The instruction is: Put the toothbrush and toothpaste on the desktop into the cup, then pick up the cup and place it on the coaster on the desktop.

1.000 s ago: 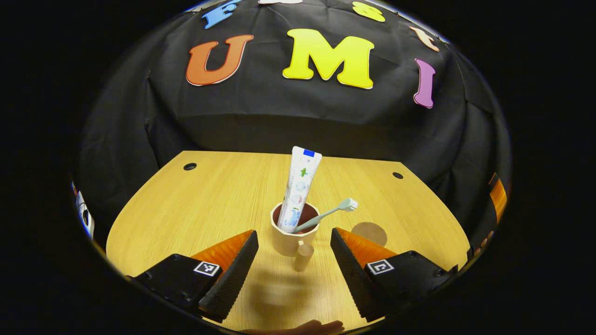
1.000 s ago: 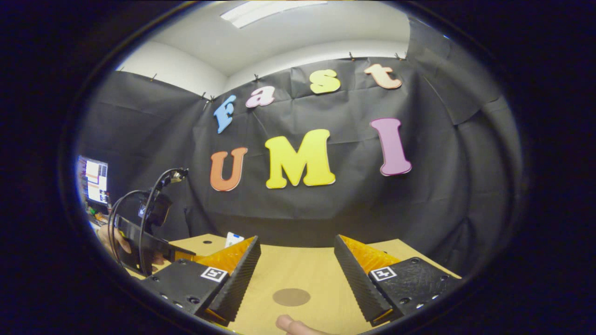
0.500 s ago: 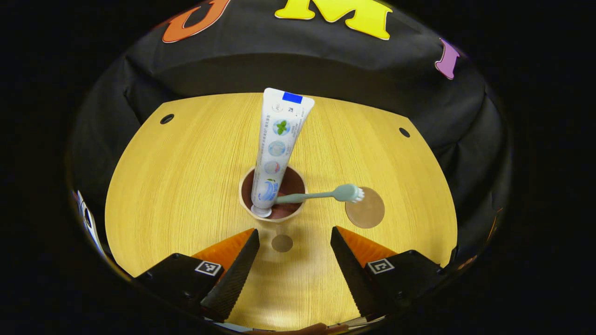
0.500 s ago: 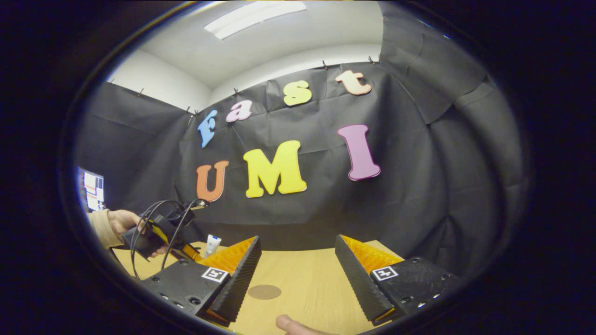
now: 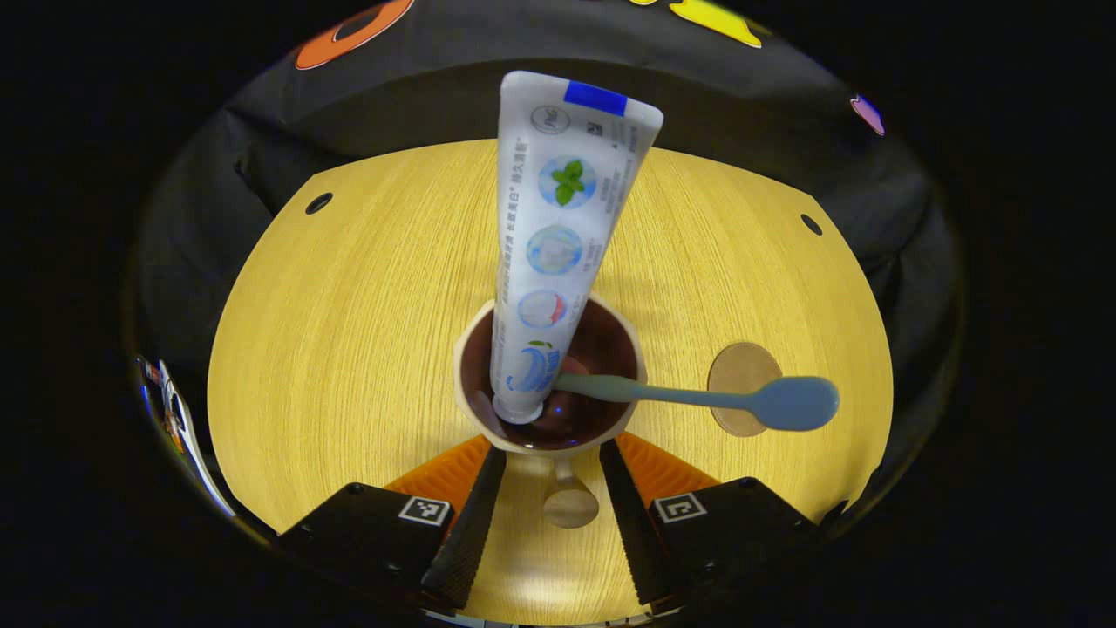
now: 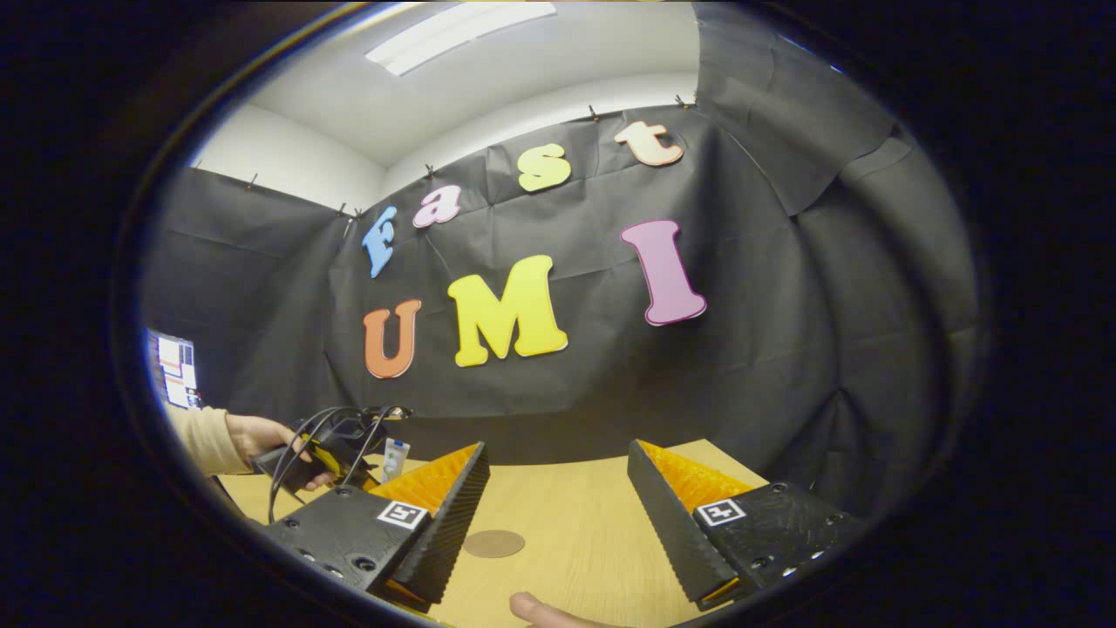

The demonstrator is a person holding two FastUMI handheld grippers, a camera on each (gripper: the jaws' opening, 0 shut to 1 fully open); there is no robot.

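A beige cup (image 5: 610, 344) stands on the wooden desktop (image 5: 349, 331), holding a white toothpaste tube (image 5: 558, 235) upright and a pale green toothbrush (image 5: 697, 397) that leans out to the right. Its peg handle (image 5: 571, 501) points toward me between the fingers of my left gripper (image 5: 553, 453), which stand close on either side with a small gap showing. The round brown coaster (image 5: 741, 397) lies right of the cup, under the brush head. My right gripper (image 6: 558, 458) hangs open above the desktop with the coaster (image 6: 493, 543) below it. The left gripper (image 6: 331, 449) and the toothpaste top (image 6: 395, 455) show far left.
Two cable holes (image 5: 318, 203) (image 5: 812, 224) sit near the desktop's far corners. A hand and sleeve (image 6: 235, 436) hold the left gripper. A monitor (image 6: 174, 375) glows at the far left, and a fingertip (image 6: 532, 606) shows below the right gripper.
My left gripper has tipped down and moved in on the cup; its fingers have narrowed around the handle. The right gripper has drifted slightly, still open.
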